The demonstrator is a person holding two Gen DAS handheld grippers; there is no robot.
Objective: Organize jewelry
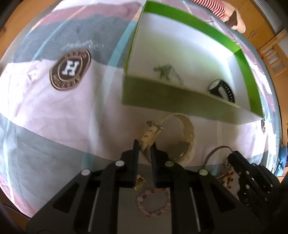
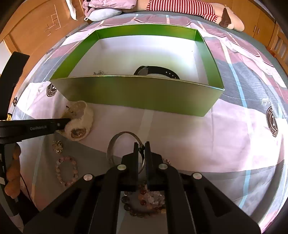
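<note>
A green box (image 2: pixel 136 93) with a white floor stands on the bed; a black watch (image 2: pixel 158 71) and a small silvery piece (image 2: pixel 99 72) lie inside, and the box also shows in the left wrist view (image 1: pixel 162 97). My left gripper (image 1: pixel 144 145) is shut on the strap of a cream watch (image 1: pixel 181 136), which rests on the sheet near the box's front wall and also shows in the right wrist view (image 2: pixel 79 124). My right gripper (image 2: pixel 141 146) is shut on a silver bangle (image 2: pixel 115 142) on the sheet.
A pink bead bracelet (image 2: pixel 66 171), a gold brooch (image 2: pixel 57 146) and a heap of mixed bead bracelets (image 2: pixel 144 199) lie on the sheet below the grippers. A striped plush toy (image 2: pixel 189 9) and pillows lie at the bed's far end. Wooden furniture surrounds the bed.
</note>
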